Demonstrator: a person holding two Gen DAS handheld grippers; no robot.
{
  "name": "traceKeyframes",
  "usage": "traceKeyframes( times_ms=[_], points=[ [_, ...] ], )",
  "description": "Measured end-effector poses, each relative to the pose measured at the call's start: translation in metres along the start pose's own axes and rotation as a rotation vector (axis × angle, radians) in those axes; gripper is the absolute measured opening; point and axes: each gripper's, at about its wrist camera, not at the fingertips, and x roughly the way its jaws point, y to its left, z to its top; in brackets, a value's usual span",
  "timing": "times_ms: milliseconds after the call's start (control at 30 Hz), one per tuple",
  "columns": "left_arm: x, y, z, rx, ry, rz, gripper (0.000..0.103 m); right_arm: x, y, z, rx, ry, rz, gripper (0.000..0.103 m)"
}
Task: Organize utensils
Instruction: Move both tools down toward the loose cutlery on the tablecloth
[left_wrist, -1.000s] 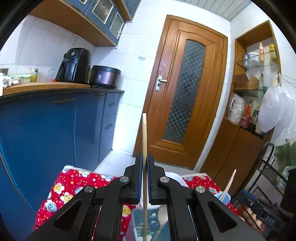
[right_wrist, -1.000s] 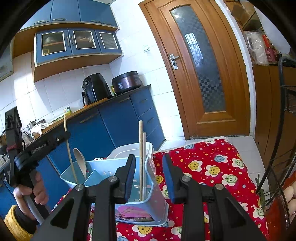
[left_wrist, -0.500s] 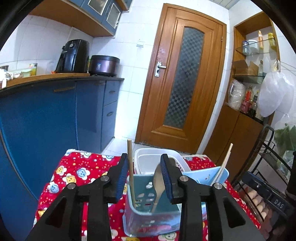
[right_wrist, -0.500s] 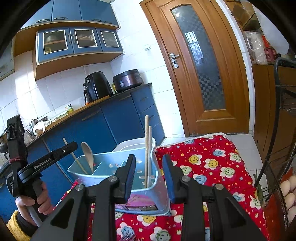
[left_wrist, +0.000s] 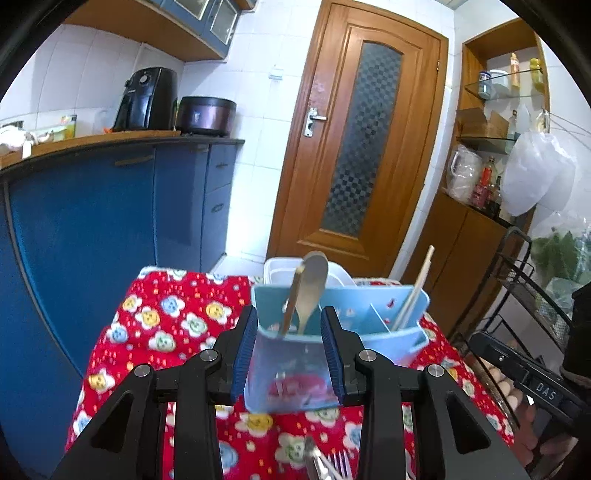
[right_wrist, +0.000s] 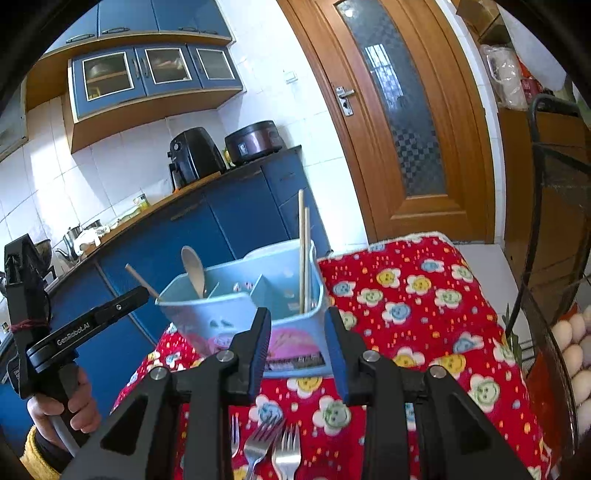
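Spoon (left_wrist: 312, 291), chopsticks (right_wrist: 303, 254) in caddy (right_wrist: 236, 310); forks (right_wrist: 273, 450) before it.

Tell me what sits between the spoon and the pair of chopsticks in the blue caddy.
In the right wrist view, only plastic dividers separate the spoon from the chopsticks in the caddy; that middle compartment looks bare.
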Motion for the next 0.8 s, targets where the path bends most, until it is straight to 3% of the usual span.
traceKeyframes(
  times_ms=[800],
  points=[
    [-0.012, 0.007, -0.086, -0.043, 0.235, 0.003, 0.036, -0.018, 0.006, -0.061, 0.053, 0.15, -0.023, 0.033]
  ],
)
